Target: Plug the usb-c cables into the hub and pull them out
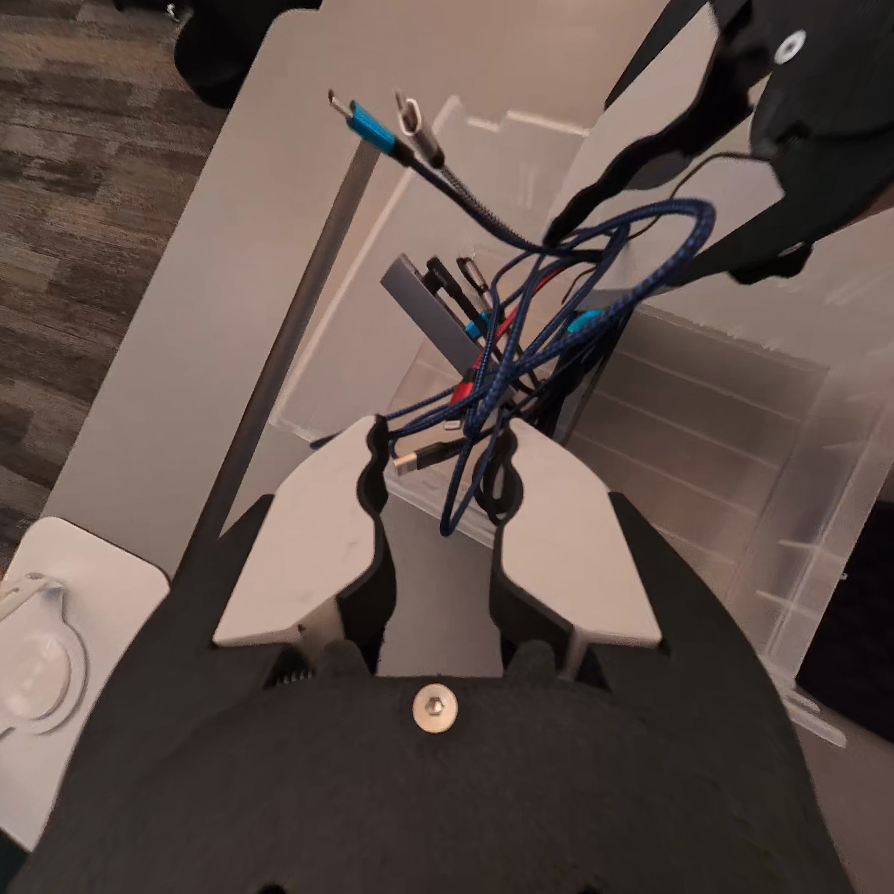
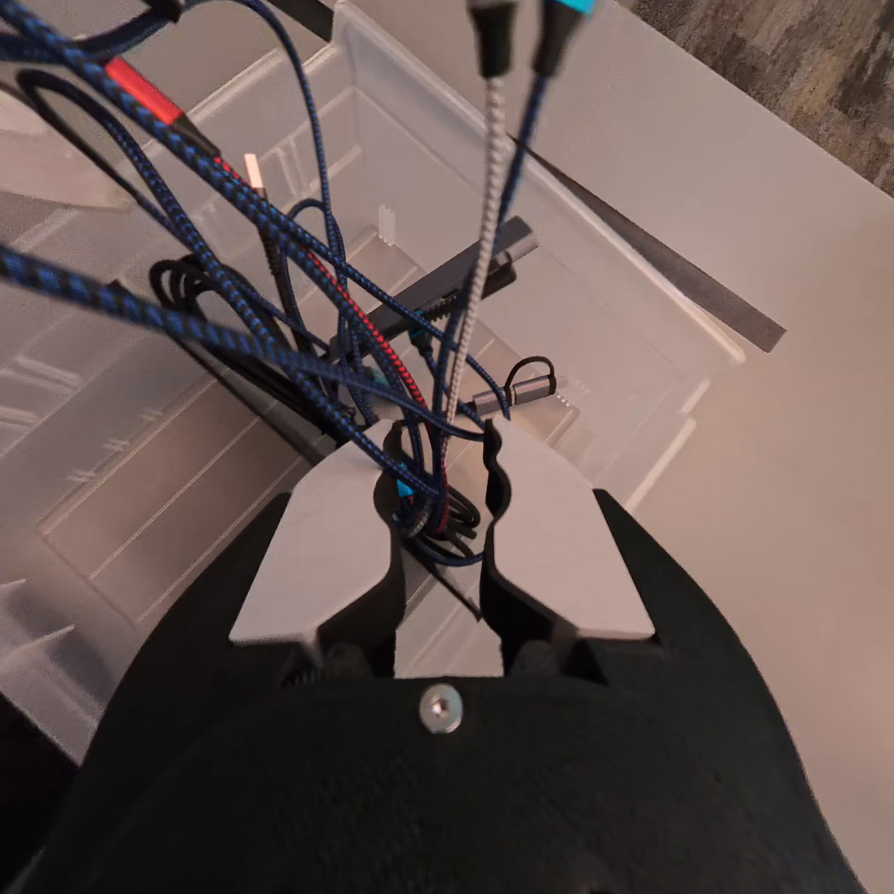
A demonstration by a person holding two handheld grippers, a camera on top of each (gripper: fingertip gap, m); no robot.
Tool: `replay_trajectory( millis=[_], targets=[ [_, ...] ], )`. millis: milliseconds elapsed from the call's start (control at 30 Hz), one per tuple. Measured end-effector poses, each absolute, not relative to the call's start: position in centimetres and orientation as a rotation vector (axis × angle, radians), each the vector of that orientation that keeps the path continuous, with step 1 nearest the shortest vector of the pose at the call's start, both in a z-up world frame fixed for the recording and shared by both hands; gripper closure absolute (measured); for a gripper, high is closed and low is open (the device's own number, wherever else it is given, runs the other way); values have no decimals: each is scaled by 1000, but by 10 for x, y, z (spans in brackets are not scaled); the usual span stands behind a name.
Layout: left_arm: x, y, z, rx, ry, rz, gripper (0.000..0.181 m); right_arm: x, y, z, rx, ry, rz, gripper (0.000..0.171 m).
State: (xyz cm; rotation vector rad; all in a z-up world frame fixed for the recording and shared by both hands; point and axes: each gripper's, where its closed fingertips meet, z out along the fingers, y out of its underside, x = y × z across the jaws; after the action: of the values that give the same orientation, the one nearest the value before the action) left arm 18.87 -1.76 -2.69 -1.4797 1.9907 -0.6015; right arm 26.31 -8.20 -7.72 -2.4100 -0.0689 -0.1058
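Your left gripper (image 1: 442,435) stands open, its fingers apart around hanging strands of the cable tangle (image 1: 503,367) but clamping nothing. Beyond it the grey hub (image 1: 425,314) sits tilted in the clear bin (image 1: 725,435) on the pale surface (image 1: 169,338), with some plugs apparently seated. Two loose plugs, a blue plug (image 1: 370,126) and a silver plug (image 1: 418,128), stick up free. Your right gripper (image 2: 438,435) is likewise open, with cables looped between its fingers; whether it bears on any is unclear. You're still sorting the bundle, I judge. Next, single out one USB-C end, close on its shell, and line it up with a port.
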Motion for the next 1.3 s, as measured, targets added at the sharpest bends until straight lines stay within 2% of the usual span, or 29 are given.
replay_trajectory(
  millis=[67, 133, 167, 233, 433, 600, 833, 933, 1067, 1200, 1300],
  targets=[
    [182, -19, -27, -1508, 1969, -638, 126, 262, -87, -71, -2403, -61, -123, 137],
    [174, -22, -22, -1538, 1933, -718, 112, 271, -91, -63, -2396, -42, -231, 120],
    [169, -22, -17, -1541, 1909, -762, 108, 273, -93, -58, -2390, -43, -270, 117],
    [156, -20, -6, -1523, 1855, -817, 105, 262, -96, -53, -2392, -76, -195, 99],
    [96, -5, 23, -1446, 1708, -806, 104, 259, -108, -32, -2353, -23, -186, 95],
    [42, -7, 54, -1419, 1634, -880, 109, 257, -116, -3, -2294, -42, -333, 91],
    [-63, 43, 124, -1366, 1409, -697, 107, 221, -97, 93, -1917, -116, -494, 92],
    [-138, 96, 143, -1413, 1190, -572, 121, 185, -84, 135, -1700, -174, -434, 92],
    [-236, 158, 94, -1743, 1159, -391, 122, 144, -67, 155, -1563, -244, -377, 92],
    [-316, 183, 11, -2277, 1150, -290, 126, 126, -45, 145, -1611, -316, -448, 92],
    [-347, 190, -36, -2589, 1084, -296, 125, 118, -32, 132, -1659, -356, -474, 91]
  ],
)
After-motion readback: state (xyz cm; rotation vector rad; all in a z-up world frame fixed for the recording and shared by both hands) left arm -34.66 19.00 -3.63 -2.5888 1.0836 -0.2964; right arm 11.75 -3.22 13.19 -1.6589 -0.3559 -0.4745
